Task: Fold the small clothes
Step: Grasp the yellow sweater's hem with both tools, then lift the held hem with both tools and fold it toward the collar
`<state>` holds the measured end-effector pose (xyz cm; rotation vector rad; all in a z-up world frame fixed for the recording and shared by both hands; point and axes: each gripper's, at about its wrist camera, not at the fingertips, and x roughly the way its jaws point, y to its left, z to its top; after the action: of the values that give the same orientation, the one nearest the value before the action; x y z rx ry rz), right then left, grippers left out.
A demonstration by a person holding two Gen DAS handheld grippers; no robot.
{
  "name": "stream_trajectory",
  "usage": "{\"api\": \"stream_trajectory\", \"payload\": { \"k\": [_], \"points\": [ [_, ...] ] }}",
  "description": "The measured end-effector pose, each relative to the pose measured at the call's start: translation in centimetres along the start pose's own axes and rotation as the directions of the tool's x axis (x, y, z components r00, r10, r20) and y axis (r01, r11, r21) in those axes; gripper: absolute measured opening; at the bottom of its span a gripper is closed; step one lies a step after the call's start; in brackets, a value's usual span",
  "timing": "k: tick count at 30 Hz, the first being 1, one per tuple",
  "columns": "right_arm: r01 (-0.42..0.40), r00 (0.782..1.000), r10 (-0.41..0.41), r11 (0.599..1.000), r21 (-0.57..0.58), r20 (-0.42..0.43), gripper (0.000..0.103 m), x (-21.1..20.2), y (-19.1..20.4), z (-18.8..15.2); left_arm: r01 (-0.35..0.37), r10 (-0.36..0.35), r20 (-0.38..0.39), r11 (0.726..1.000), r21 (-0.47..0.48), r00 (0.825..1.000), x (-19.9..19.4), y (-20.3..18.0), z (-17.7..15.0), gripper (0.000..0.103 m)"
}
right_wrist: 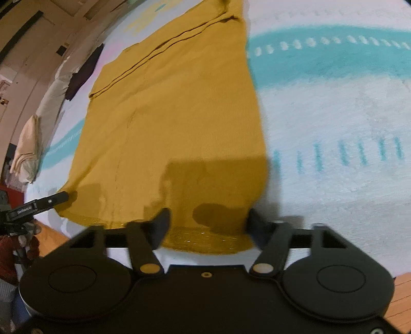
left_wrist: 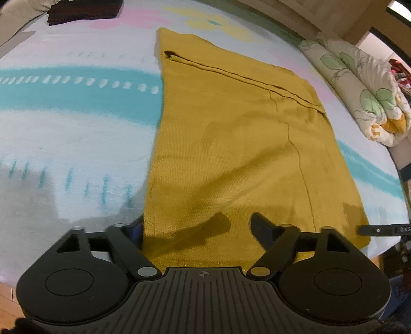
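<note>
Both grippers (left_wrist: 195, 231) (right_wrist: 208, 223) straddle the sweater (left_wrist: 231, 141) hem at the bed's (left_wrist: 77, 128) near edge, jaws open; pinching one layer would botch the fold.

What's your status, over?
Left gripper, right gripper open, astride garment near edge. Garment flat on bed. Nothing blocking.

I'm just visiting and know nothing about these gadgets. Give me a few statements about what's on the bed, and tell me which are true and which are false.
1. The mustard garment lies spread flat on the striped bedspread. True.
2. The garment is bright red. False: it is mustard yellow.
3. Both tools sit at the garment's near hem, the left gripper at one corner and the right gripper at the other. True.
4. A dark folded cloth lies on top of the garment. False: it lies apart, at the bed's far side.
</note>
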<state>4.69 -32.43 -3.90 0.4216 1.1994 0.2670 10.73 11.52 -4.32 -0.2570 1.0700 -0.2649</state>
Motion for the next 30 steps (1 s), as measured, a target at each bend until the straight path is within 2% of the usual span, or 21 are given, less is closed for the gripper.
{"api": "stream_trajectory", "payload": {
  "k": [1, 2, 3, 4, 6, 7, 10, 13, 16, 19, 24, 27, 30],
  "points": [
    [0.003, 1.0, -0.003, 1.0, -0.002, 0.009, 0.045, -0.2, -0.1, 0.0, -0.015, 0.015, 0.006, 1.0, 0.007, 1.0, 0.0, -0.2, 0.1, 0.052],
    [-0.012, 1.0, 0.012, 1.0, 0.006, 0.011, 0.015, -0.2, -0.3, 0.1, -0.028, 0.028, 0.016, 0.999, 0.015, 0.999, -0.2, -0.4, 0.0, 0.027],
    [-0.032, 0.999, 0.032, 0.999, 0.019, 0.011, 0.015, -0.1, -0.4, 0.1, -0.028, 0.028, 0.013, 0.999, 0.018, 1.0, -0.2, -0.4, 0.0, 0.016],
    [-0.049, 0.999, 0.049, 0.999, 0.018, 0.016, 0.015, -0.2, -0.3, 0.1, -0.018, 0.018, 0.007, 1.0, 0.01, 1.0, -0.1, -0.4, 0.0, 0.014],
    [-0.063, 0.997, 0.063, 0.998, -0.007, 0.053, 0.015, -0.8, 0.1, 0.2, 0.001, -0.001, 0.015, 1.0, 0.003, 1.0, -0.3, -0.3, -0.1, 0.013],
    [-0.072, 0.994, 0.073, 0.997, -0.012, 0.079, 0.015, -1.2, 0.3, 0.3, 0.005, -0.006, 0.027, 1.0, 0.007, 1.0, -0.6, -0.4, -0.1, 0.009],
    [-0.117, 0.981, 0.112, 0.993, 0.02, 0.159, 0.015, -3.0, -0.1, 0.6, 0.025, -0.024, 0.067, 1.0, -0.005, 0.997, -1.5, -0.3, -0.1, 0.008],
    [-0.131, 0.97, 0.116, 0.99, 0.056, 0.212, 0.015, -4.3, -0.8, 0.4, 0.045, -0.041, 0.085, 0.998, -0.041, 0.996, -2.3, 0.1, -0.3, 0.008],
    [-0.11, 0.975, 0.088, 0.989, 0.099, 0.206, 0.015, -4.3, -1.9, 0.2, -0.021, 0.023, 0.02, 0.996, -0.083, 1.0, -1.6, 0.7, -0.9, 0.008],
    [-0.077, 0.984, 0.056, 0.989, 0.125, 0.168, 0.015, -3.7, -2.5, 0.0, -0.02, 0.016, -0.047, 0.994, -0.103, 0.999, -0.4, 1.1, -1.3, 0.009],
    [-0.086, 0.984, 0.066, 0.99, 0.114, 0.168, 0.015, -3.8, -2.4, 0.0, -0.024, 0.019, -0.051, 0.994, -0.108, 0.999, -0.3, 1.0, -1.2, 0.009],
    [-0.093, 0.983, 0.072, 0.989, 0.116, 0.169, 0.015, -3.7, -2.2, 0.1, 0.008, -0.014, -0.051, 0.993, -0.116, 0.999, -0.4, 1.2, -1.4, 0.008],
    [-0.109, 0.98, 0.087, 0.987, 0.117, 0.181, 0.015, -3.8, -2.2, 0.1, 0.056, -0.055, 0.018, 0.994, -0.096, 0.998, -1.2, 0.7, -1.3, 0.003]
  ]
}}
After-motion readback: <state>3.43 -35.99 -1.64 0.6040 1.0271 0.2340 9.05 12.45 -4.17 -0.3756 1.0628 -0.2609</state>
